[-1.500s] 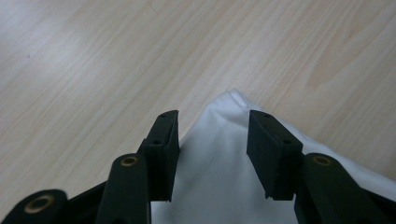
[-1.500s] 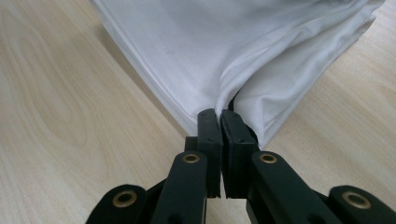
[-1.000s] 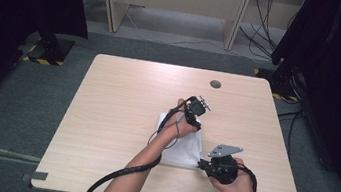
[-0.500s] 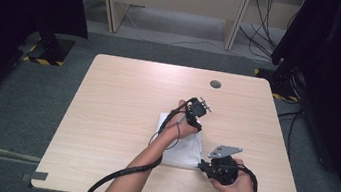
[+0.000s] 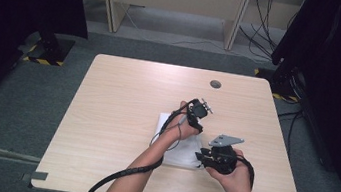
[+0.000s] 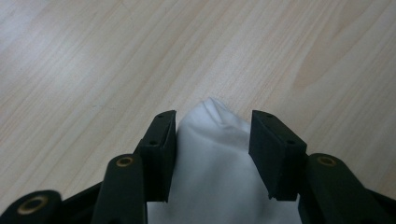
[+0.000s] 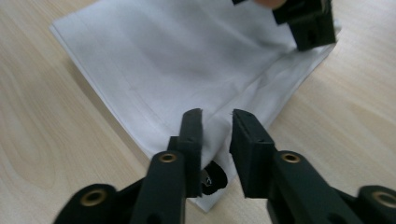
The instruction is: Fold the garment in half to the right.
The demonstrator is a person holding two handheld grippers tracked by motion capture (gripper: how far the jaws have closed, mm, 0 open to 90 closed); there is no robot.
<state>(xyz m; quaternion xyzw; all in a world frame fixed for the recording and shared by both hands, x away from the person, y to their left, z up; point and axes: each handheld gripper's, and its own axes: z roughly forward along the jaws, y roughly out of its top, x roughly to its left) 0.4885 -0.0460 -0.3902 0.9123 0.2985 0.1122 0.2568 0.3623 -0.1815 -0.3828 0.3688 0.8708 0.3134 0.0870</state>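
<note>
A folded white cloth (image 5: 173,149) lies flat on the wooden table (image 5: 122,99), right of centre toward the near edge. My left gripper (image 5: 198,111) sits at the cloth's far right corner. In the left gripper view that corner (image 6: 212,140) peaks between the jaws, which stand well apart, so the gripper (image 6: 212,128) is open. My right gripper (image 5: 203,156) is at the cloth's near right corner. Its jaws have just been closing and keep a narrow gap, with the cloth (image 7: 187,70) flat beneath them, so this gripper (image 7: 217,116) is open too. The left gripper's jaw (image 7: 310,25) shows at the cloth's far corner.
A small round grommet (image 5: 215,84) is set into the table near its far edge. Cables trail from both grippers toward the person over the near edge. Dark curtains and equipment stand on both sides of the table, with grey floor around it.
The right gripper has edged slightly away from the person. The left hand and the cloth stay as they were.
</note>
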